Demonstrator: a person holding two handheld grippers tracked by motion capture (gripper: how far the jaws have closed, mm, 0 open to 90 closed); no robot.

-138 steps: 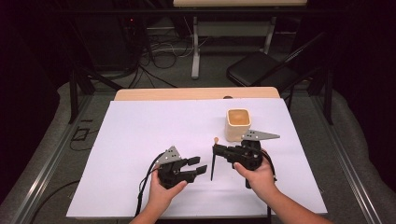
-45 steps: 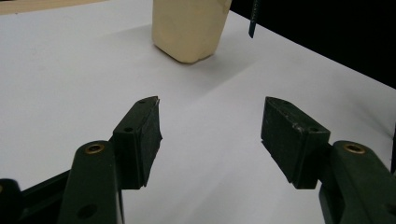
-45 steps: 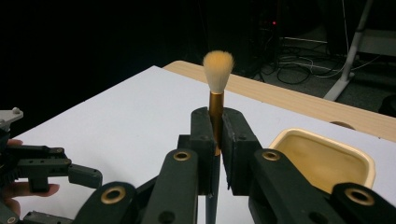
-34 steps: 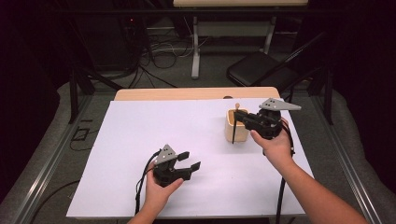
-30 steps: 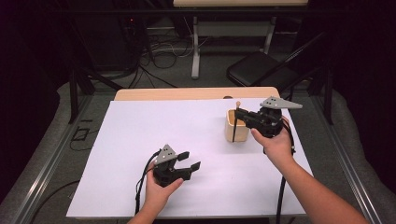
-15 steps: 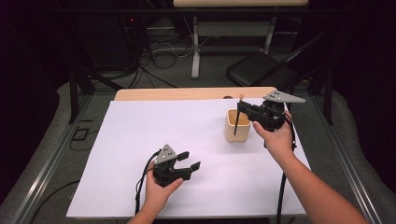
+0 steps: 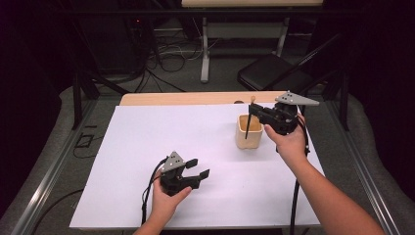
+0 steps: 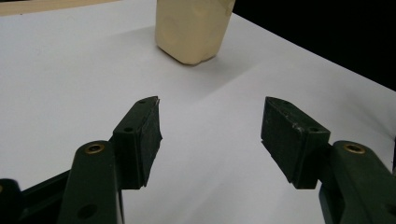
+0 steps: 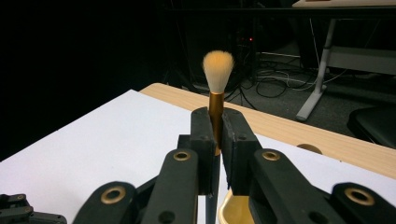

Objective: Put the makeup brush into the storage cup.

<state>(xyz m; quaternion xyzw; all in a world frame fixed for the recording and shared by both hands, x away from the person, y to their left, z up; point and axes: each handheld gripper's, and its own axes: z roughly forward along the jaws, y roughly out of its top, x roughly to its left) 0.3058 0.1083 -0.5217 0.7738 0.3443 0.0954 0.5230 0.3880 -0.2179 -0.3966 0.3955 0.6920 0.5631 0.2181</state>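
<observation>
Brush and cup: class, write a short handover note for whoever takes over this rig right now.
Right gripper: shut on the brush, held upright, bristles up, handle end over the cream cup.
Left gripper: open, holding nothing, low over the white tabletop near the front.
Done: brush picked up and brought over the cup.
Left: probably lower the brush into the cup and let go.

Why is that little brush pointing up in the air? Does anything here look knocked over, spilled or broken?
Nothing stands out. The right gripper holds the brush upright, bristles up, its dark handle hanging over the cup. The cup stands upright on the white table cover. The left gripper is open and empty.
</observation>
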